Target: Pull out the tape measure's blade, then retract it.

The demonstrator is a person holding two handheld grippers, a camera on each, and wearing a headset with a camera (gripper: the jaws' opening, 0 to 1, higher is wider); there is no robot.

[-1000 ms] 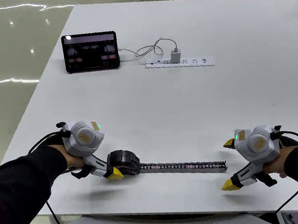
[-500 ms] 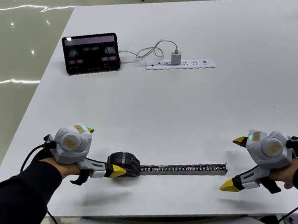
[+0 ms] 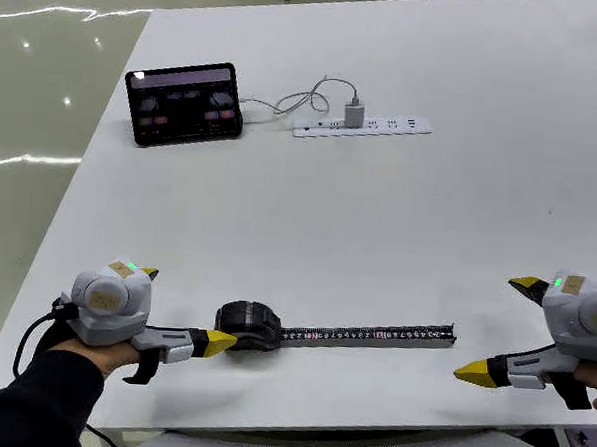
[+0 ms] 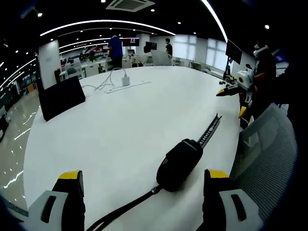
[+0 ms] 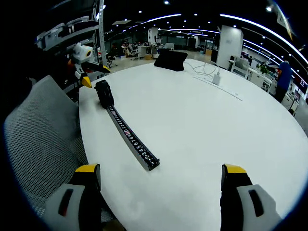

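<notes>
A: Black tape measure case [image 3: 249, 325], where was it?
B: On the white desk [image 3: 379, 218], with its blade [image 3: 368, 335] lying pulled out flat toward the right tool [image 3: 501, 327].
A: And the 2 tools?
B: The left tool [image 3: 182, 308] was just beside the case, jaws wide, holding nothing. The right tool was wide too, apart from the blade end.

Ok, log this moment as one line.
left gripper open, beside tape measure | right gripper open, clear | blade out on table
</notes>
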